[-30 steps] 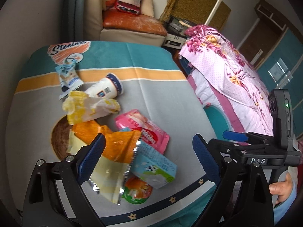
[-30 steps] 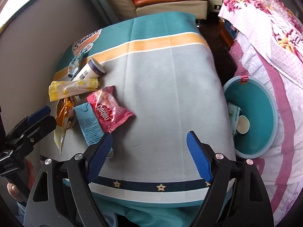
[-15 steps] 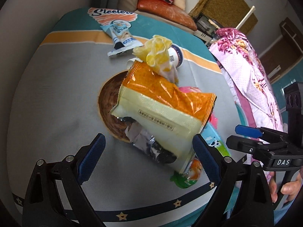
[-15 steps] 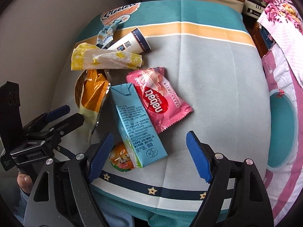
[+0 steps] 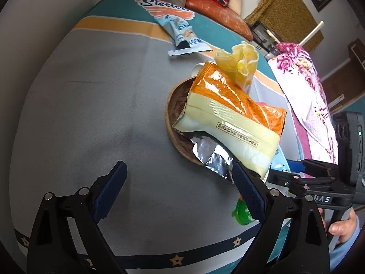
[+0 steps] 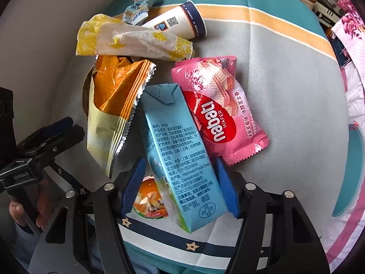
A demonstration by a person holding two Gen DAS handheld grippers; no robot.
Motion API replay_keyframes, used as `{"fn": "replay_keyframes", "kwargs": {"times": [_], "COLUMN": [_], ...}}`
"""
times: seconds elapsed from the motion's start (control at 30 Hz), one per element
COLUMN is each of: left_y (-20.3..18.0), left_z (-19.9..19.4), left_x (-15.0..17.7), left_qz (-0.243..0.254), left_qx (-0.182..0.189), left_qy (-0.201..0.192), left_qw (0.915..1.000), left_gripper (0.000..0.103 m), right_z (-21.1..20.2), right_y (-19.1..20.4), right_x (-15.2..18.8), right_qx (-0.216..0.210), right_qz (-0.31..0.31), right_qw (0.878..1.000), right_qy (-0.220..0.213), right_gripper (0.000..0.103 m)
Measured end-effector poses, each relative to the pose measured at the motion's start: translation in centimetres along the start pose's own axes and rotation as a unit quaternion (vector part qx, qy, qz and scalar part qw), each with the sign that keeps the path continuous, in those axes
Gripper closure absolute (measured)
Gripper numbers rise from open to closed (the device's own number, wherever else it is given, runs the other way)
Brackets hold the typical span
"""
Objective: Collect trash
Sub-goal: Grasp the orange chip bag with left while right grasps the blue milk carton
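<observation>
Two grippers over a messy tablecloth (image 5: 79, 118). The right gripper (image 6: 180, 182) has its blue pads pinching the light blue milk carton (image 6: 180, 150), which lies on the cloth between the pink wafer pack (image 6: 219, 114) and the orange chip bag (image 6: 114, 105). A small round cup lid (image 6: 148, 203) peeks out beside the carton. The left gripper (image 5: 178, 182) is spread wide and holding nothing, its right pad just touching the chip bag's foil edge. A paper cup (image 6: 178, 22) and a yellow wrapper (image 6: 132, 38) lie further back.
</observation>
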State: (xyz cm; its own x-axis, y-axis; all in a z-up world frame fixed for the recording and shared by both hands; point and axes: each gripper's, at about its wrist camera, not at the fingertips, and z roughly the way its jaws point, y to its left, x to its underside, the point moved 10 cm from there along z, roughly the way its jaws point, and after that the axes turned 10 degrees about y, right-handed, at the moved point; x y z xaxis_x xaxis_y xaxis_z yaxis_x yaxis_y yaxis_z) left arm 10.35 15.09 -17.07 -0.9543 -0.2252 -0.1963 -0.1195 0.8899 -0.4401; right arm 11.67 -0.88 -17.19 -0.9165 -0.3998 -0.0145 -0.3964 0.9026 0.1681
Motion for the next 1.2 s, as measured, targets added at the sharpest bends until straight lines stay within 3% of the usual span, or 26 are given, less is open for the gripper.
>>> {"fn": "replay_keyframes", "kwargs": {"times": [0.13, 0.6, 0.87, 1.0, 1.2], "left_y": [0.1, -5.0, -7.6, -8.4, -8.4], "left_z": [-0.2, -0.7, 0.4, 1.1, 3.5], "left_x": [0.1, 0.4, 0.0, -0.5, -1.0], "left_qz": [-0.003, 0.044, 0.053, 0.053, 0.069], "left_qx": [-0.003, -0.011, -0.029, -0.085, -0.154], "left_qy": [0.0, -0.011, -0.006, -0.036, -0.027], "left_qw": [1.0, 0.9989, 0.9982, 0.9943, 0.9852], "left_gripper": [0.01, 0.01, 0.01, 0.01, 0.01], "right_z": [-1.4, -7.5, -8.9, -7.4, -5.8], "right_y": [0.3, -2.3, -10.4, -11.8, -11.3], "right_x": [0.5, 3.4, 4.8, 4.9, 4.6], "right_qx": [-0.007, -0.033, 0.051, 0.043, 0.03], "right_qz": [-0.007, 0.008, 0.07, 0.078, 0.072], "right_qw": [1.0, 0.997, 0.989, 0.99, 0.992], "right_qy": [-0.012, -0.075, -0.117, -0.108, -0.099], "right_gripper": [0.064, 0.065, 0.065, 0.065, 0.065]}}
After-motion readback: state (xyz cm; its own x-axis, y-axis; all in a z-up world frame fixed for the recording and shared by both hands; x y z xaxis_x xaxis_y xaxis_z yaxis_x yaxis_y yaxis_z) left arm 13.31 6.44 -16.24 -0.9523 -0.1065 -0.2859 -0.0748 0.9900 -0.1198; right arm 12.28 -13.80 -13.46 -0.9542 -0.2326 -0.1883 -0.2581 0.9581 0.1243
